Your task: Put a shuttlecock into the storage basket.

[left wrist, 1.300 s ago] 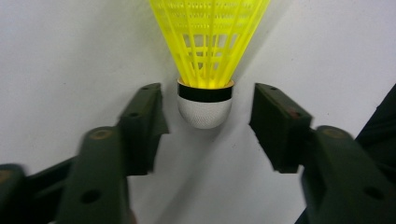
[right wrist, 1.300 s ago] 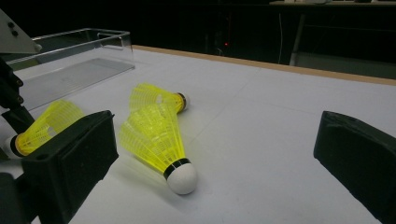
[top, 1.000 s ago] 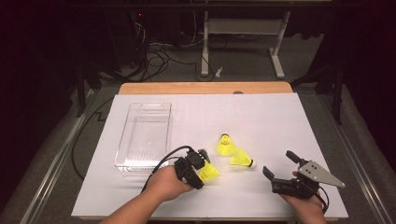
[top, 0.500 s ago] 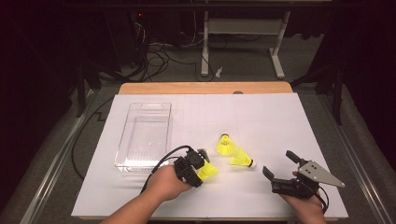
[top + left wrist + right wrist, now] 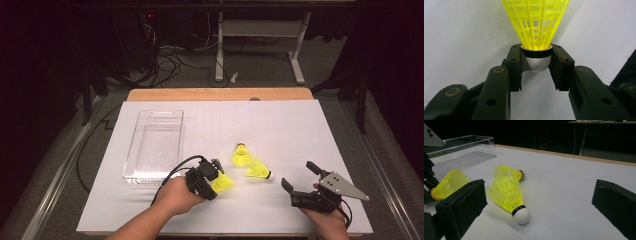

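Observation:
My left gripper [image 5: 217, 175] lies low on the white sheet, and its jaws have just been closing on the cork of a yellow shuttlecock [image 5: 223, 183]. In the left gripper view the pads [image 5: 517, 62] press both sides of the white cork, and the shuttlecock's skirt [image 5: 535, 22] points away. Two more yellow shuttlecocks lie loose to its right, one [image 5: 240, 155] farther back and one [image 5: 257, 170] nearer. My right gripper [image 5: 298, 176] rests open at the front right, its jaws wide with nothing between them. It faces the nearer shuttlecock [image 5: 507, 192].
A clear plastic bin [image 5: 131, 150] stands left of centre, behind my left hand, also seen as the bin [image 5: 469, 142] in the right gripper view. The white sheet [image 5: 280, 125] covers the table up to a wooden back edge [image 5: 220, 94]. Cables and a stand lie beyond.

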{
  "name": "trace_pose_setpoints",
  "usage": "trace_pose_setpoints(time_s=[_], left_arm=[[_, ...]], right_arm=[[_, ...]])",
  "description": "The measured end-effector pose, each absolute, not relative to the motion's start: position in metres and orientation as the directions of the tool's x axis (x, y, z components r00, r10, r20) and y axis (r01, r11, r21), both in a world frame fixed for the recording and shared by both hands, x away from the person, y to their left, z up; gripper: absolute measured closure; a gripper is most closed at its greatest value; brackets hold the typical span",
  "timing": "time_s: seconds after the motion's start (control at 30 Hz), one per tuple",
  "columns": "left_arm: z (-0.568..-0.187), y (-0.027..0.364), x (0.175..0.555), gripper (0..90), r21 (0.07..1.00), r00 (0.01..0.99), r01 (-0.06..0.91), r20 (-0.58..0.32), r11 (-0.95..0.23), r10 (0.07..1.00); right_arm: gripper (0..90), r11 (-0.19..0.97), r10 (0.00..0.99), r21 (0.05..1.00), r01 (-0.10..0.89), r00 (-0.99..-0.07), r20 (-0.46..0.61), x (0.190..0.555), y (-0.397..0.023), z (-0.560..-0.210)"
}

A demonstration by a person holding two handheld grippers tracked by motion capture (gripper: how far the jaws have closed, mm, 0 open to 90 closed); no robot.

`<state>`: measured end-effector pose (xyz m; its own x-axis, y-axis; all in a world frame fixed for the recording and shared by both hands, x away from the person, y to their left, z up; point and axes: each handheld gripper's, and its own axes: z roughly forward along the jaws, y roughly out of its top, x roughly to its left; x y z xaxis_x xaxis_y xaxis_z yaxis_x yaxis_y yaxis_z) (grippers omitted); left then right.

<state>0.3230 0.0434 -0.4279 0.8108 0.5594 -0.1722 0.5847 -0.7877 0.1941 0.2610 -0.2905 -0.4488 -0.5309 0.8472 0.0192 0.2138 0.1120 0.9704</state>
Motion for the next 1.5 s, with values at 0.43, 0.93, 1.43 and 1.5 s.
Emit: trace_pose_setpoints(time_s=[0.43, 0.93, 1.43, 1.5], left_arm=[[-0.422, 0.049, 0.321, 65.0, 0.199, 0.807, 0.590, -0.175, -0.782, 0.564], [-0.416, 0.055, 0.320, 65.0, 0.217, 0.797, 0.604, -0.187, -0.767, 0.574], [-0.405, 0.063, 0.318, 65.1, 0.202, 0.796, 0.604, -0.208, -0.771, 0.569], [-0.400, 0.067, 0.319, 65.0, 0.201, 0.792, 0.608, -0.211, -0.768, 0.572]], right_arm=[[0.1, 0.111, 0.845, 0.971, 0.210, -0.535, 0.019, 0.261, -0.290, -0.449], [0.1, 0.104, 0.834, 0.972, 0.210, -0.551, 0.030, 0.260, -0.289, -0.450], [0.2, 0.105, 0.835, 0.972, 0.210, -0.549, 0.028, 0.260, -0.288, -0.450], [0.2, 0.105, 0.835, 0.972, 0.210, -0.549, 0.028, 0.260, -0.288, -0.450]])
